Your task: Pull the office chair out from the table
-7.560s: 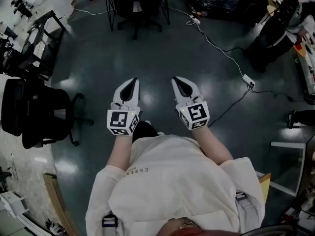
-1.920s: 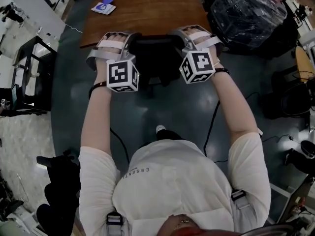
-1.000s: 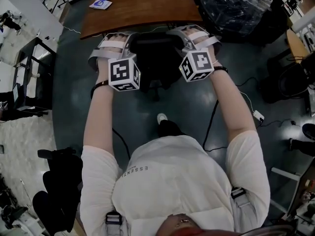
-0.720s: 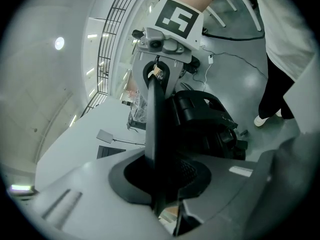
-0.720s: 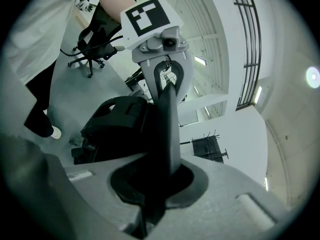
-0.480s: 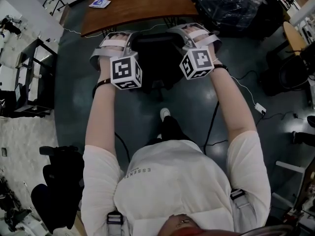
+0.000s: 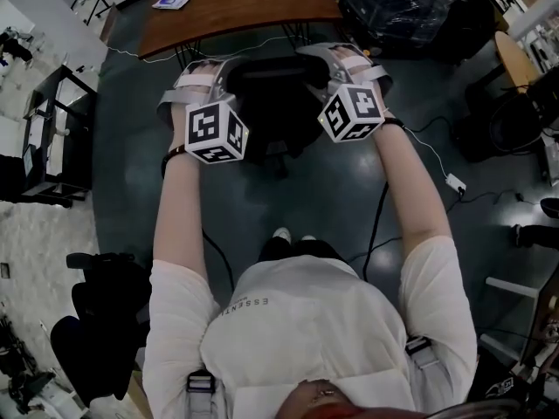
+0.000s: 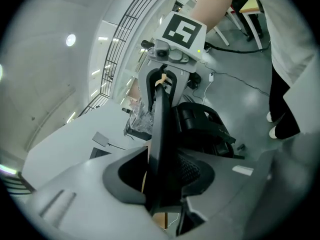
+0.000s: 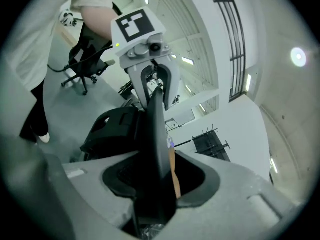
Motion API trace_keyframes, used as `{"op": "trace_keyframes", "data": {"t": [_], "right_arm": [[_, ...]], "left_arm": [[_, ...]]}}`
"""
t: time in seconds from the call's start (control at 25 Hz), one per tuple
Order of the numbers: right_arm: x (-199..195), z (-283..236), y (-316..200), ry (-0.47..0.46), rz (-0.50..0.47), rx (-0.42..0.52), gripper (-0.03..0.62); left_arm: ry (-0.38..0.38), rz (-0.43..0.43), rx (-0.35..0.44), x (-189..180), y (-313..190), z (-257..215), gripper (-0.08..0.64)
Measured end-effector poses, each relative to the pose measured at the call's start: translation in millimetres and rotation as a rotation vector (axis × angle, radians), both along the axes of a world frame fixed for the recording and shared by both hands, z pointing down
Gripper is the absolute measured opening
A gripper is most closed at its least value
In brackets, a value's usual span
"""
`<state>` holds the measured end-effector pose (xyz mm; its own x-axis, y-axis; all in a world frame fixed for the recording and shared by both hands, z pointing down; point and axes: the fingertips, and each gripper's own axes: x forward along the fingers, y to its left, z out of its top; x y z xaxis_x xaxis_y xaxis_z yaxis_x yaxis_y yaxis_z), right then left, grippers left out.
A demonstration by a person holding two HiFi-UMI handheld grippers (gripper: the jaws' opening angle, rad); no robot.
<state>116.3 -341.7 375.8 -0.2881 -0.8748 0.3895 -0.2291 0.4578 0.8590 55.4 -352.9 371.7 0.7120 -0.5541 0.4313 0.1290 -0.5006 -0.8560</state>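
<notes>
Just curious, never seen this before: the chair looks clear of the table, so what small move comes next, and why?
Probably finish letting go and draw both tongs back off the chair. It stands clear of the table, and the left tongs and right tongs are opening, with its back's edges between them.

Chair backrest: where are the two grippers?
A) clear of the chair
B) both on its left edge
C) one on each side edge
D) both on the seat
C: the left gripper and right gripper each have a side edge of the backrest between their jaws, which are opening.
</notes>
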Motion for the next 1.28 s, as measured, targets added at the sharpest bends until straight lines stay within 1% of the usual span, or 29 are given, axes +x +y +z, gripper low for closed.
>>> {"op": "trace_keyframes", "data": {"t": [0.04, 0.08, 0.16, 0.2, 0.24, 0.28, 0.32, 0.36, 0.44, 0.56, 0.64, 0.68, 0.72, 0.8, 0.84, 0.88, 0.96, 1.04, 1.16, 1.28], "right_arm": [[0.4, -5.6, 7.2, -0.042, 0.004, -0.001, 0.149], [0.8, -11.4, 16.3, -0.088, 0.005, 0.000, 0.165], [1.4, -25.0, 42.1, -0.191, -0.006, 0.025, 0.166], [2.2, -33.5, 57.8, -0.253, -0.012, 0.050, 0.162], [4.2, -42.8, 73.9, -0.322, -0.011, 0.080, 0.136], [7.4, -52.1, 89.3, -0.395, -0.001, 0.109, 0.083], [10.9, -59.6, 103.5, -0.469, 0.011, 0.130, -0.003], [14.3, -64.2, 116.9, -0.536, 0.021, 0.142, -0.008], [21.0, -66.1, 143.1, -0.632, 0.051, 0.150, -0.008], [29.9, -55.3, 182.8, -0.748, 0.085, 0.155, -0.008], [33.5, -42.6, 207.7, -0.832, 0.095, 0.135, -0.008], [33.5, -35.5, 219.2, -0.862, 0.099, 0.120, -0.008], [32.1, -27.9, 229.8, -0.886, 0.105, 0.104, -0.008], [27.9, -11.8, 250.0, -0.927, 0.127, 0.071, -0.008], [26.7, -3.4, 260.3, -0.951, 0.144, 0.055, -0.008], [26.6, 4.9, 270.9, -0.975, 0.165, 0.044, -0.008], [27.9, 20.0, 291.9, -1.011, 0.215, 0.036, -0.008], [24.5, 30.5, 312.7, -1.030, 0.251, 0.040, -0.008], [9.7, 41.0, 344.2, -1.040, 0.270, 0.030, -0.008], [-7.2, 51.6, 376.6, -1.045, 0.292, 0.008, -0.008]], "left_arm": [[0.019, -0.008, -0.007, -0.9, 5.9, -2.2, 0.137], [0.045, -0.018, -0.014, -2.2, 13.1, -5.1, 0.135], [0.117, -0.038, -0.029, -6.0, 32.4, -14.4, 0.156], [0.161, -0.047, -0.031, -8.3, 44.2, -20.9, 0.156], [0.215, -0.056, -0.032, -10.3, 56.9, -28.4, 0.126], [0.278, -0.066, -0.037, -11.7, 69.6, -36.0, 0.083], [0.348, -0.078, -0.049, -12.6, 82.3, -42.6, 0.038], [0.418, -0.091, -0.067, -13.2, 94.7, -47.3, 0.020], [0.543, -0.121, -0.112, -14.3, 120.6, -50.0, 0.017], [0.681, -0.166, -0.179, -13.6, 166.9, -46.1, 0.017], [0.784, -0.175, -0.219, -12.8, 198.3, -47.6, 0.017], [0.853, -0.177, -0.250, -14.4, 212.2, -49.5, 0.017], [0.940, -0.186, -0.302, -18.4, 224.5, -50.1, 0.017], [1.116, -0.227, -0.439, -31.9, 244.8, -45.6, 0.017], [1.173, -0.249, -0.491, -39.3, 253.4, -41.1, 0.017], [1.205, -0.272, -0.526, -46.5, 261.1, -34.6, 0.017], [1.223, -0.311, -0.554, -60.0, 274.6, -17.3, 0.017], [1.212, -0.324, -0.561, -71.0, 291.4, -2.9, 0.017], [1.185, -0.317, -0.566, -82.2, 324.7, 7.4, 0.017], [1.179, -0.307, -0.588, -94.0, 359.6, 12.8, 0.017]]}}
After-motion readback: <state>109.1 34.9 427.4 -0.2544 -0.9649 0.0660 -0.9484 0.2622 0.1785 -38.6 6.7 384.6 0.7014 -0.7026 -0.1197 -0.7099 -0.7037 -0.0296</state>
